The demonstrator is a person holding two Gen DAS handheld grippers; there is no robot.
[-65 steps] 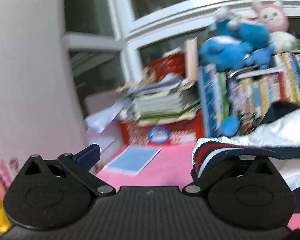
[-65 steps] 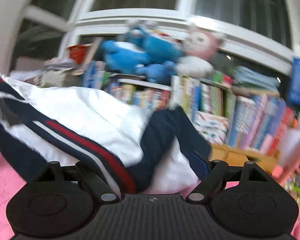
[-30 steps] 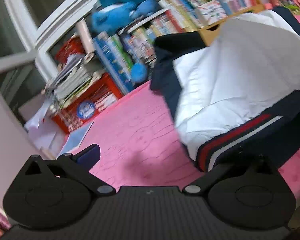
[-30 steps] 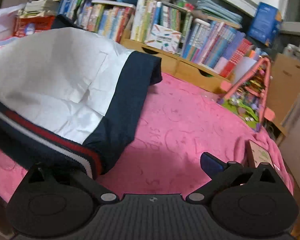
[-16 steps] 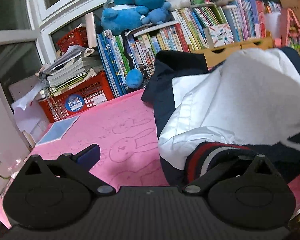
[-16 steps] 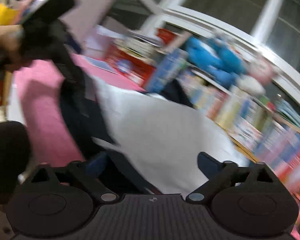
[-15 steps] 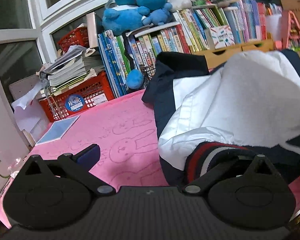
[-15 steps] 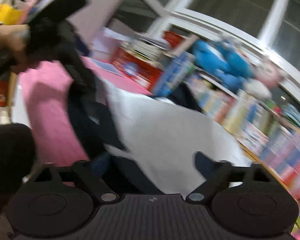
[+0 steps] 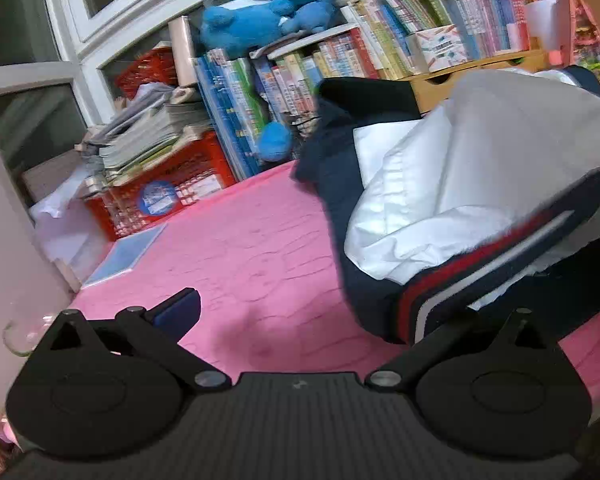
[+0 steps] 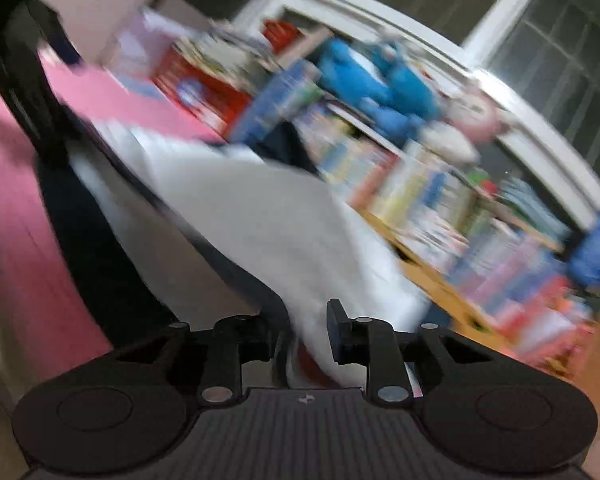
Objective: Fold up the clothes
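Right wrist view, much blurred, shows the right gripper (image 10: 309, 326) whose jaws have just been closing and now stand narrow, with the white and navy jacket (image 10: 260, 216) pinched between them. Left wrist view shows the left gripper (image 9: 300, 312) with jaws wide; its right finger is hidden under the striped hem. The jacket lies bunched on the pink worktop (image 9: 236, 256), near the bookshelf (image 9: 380, 48).
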